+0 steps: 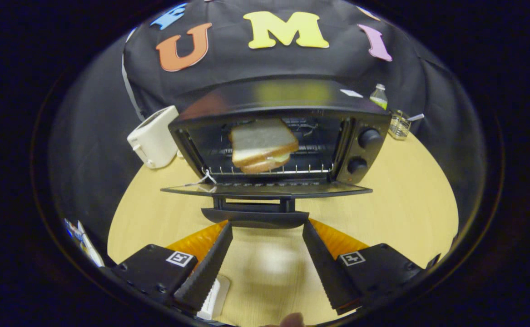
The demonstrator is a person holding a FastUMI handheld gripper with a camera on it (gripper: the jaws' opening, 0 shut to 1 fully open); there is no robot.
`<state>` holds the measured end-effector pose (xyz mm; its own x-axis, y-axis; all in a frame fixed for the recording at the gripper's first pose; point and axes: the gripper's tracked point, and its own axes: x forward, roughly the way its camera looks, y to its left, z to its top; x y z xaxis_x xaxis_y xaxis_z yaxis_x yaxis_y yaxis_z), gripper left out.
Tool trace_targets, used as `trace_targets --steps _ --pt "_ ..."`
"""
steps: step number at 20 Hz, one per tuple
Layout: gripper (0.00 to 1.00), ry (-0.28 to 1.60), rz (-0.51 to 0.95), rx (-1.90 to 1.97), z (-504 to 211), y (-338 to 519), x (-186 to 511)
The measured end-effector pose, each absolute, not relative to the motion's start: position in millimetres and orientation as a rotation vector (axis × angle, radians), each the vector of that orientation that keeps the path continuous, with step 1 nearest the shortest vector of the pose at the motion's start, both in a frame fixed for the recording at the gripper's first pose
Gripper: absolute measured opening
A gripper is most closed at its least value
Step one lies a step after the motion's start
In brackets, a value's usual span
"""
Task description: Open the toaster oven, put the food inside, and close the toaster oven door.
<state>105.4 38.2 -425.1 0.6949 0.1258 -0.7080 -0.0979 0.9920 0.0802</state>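
Note:
The black toaster oven (pixel 364 150) stands on the wooden table (pixel 405 204) with its door (pixel 265 190) folded down flat toward me. Inside, a white-bread sandwich (pixel 262 145) sits tilted and slightly blurred over the wire rack (pixel 310 170). My gripper (pixel 267 224) is open, with nothing between the fingers. Its fingertips are just short of the door handle (pixel 255 218), one to each side of its middle.
A white pop-up toaster (pixel 153 136) stands left of the oven. Behind the oven's right side are a small bottle (pixel 379 96) and a glass jar (pixel 399 123). A white flat object (pixel 212 297) lies on the table under my left finger. Bare tabletop lies right of the oven.

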Motion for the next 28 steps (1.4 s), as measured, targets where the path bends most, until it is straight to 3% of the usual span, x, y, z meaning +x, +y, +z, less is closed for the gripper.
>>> trace_targets --steps 11,20,28 --pt "1.0 0.563 0.074 0.062 -300 39 125" --pt "1.0 0.323 0.068 0.058 -167 34 41" --pt "1.0 0.231 0.056 0.056 -130 45 -43"
